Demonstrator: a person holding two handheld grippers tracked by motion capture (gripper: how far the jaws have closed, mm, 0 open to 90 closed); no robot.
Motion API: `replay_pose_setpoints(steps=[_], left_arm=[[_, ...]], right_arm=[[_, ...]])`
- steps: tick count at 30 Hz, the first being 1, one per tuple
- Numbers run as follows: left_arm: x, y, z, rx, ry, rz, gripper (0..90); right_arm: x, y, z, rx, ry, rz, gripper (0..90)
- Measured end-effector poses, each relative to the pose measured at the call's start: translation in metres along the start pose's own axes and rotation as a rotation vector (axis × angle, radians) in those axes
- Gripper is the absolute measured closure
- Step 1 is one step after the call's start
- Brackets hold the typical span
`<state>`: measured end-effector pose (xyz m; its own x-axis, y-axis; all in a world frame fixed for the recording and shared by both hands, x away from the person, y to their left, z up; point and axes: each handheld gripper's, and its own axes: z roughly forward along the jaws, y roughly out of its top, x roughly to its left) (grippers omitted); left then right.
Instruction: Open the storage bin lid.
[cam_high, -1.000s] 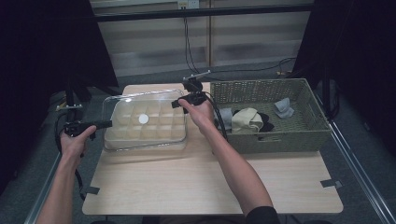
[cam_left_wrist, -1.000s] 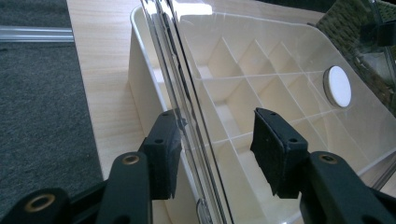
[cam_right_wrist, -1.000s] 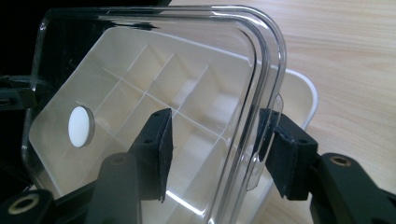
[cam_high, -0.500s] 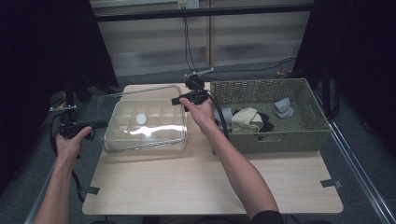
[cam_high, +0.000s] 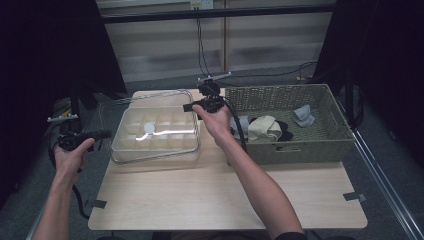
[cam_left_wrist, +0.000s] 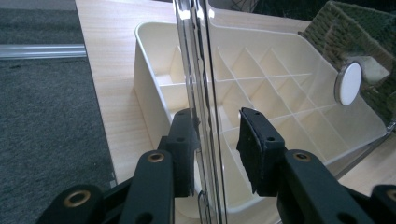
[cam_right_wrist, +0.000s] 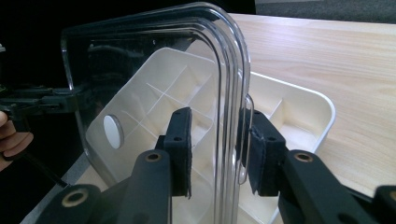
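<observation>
A clear plastic lid (cam_high: 165, 100) with a white round knob (cam_high: 149, 128) hangs tilted just above a cream divided tray (cam_high: 155, 147) on the left half of the table. My left gripper (cam_high: 102, 134) holds the lid's left edge. My right gripper (cam_high: 189, 107) holds its far right corner. In the left gripper view the lid (cam_left_wrist: 201, 70) runs edge-on between the jaws of that gripper (cam_left_wrist: 215, 149), with the tray (cam_left_wrist: 159, 60) below. In the right gripper view the lid's rounded rim (cam_right_wrist: 231, 70) sits between the jaws of the right gripper (cam_right_wrist: 215, 149).
A woven basket (cam_high: 300, 147) stands right of the tray, holding a beige cloth (cam_high: 264, 127), a grey cloth (cam_high: 303, 115) and a dark one. Bare wood table (cam_high: 225, 200) lies in front. The table's left edge is close to my left hand.
Both grippers have shifted a little to the left, carrying the lid with them, so it now overhangs the tray's left side.
</observation>
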<state>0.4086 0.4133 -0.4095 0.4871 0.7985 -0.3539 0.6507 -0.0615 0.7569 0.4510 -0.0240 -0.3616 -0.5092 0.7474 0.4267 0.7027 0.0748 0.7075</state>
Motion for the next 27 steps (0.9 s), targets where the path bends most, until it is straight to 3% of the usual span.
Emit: replay_pose_setpoints(steps=[20,27], left_arm=[[-0.016,0.0,-0.02,-0.034,-0.004,0.028,68.4],[-0.025,0.0,-0.028,-0.034,-0.004,0.055,68.6]], right_arm=[[0.011,-0.014,-0.018,-0.011,0.022,-0.003,65.0],[0.014,-0.02,-0.026,-0.017,0.025,-0.004,64.4]])
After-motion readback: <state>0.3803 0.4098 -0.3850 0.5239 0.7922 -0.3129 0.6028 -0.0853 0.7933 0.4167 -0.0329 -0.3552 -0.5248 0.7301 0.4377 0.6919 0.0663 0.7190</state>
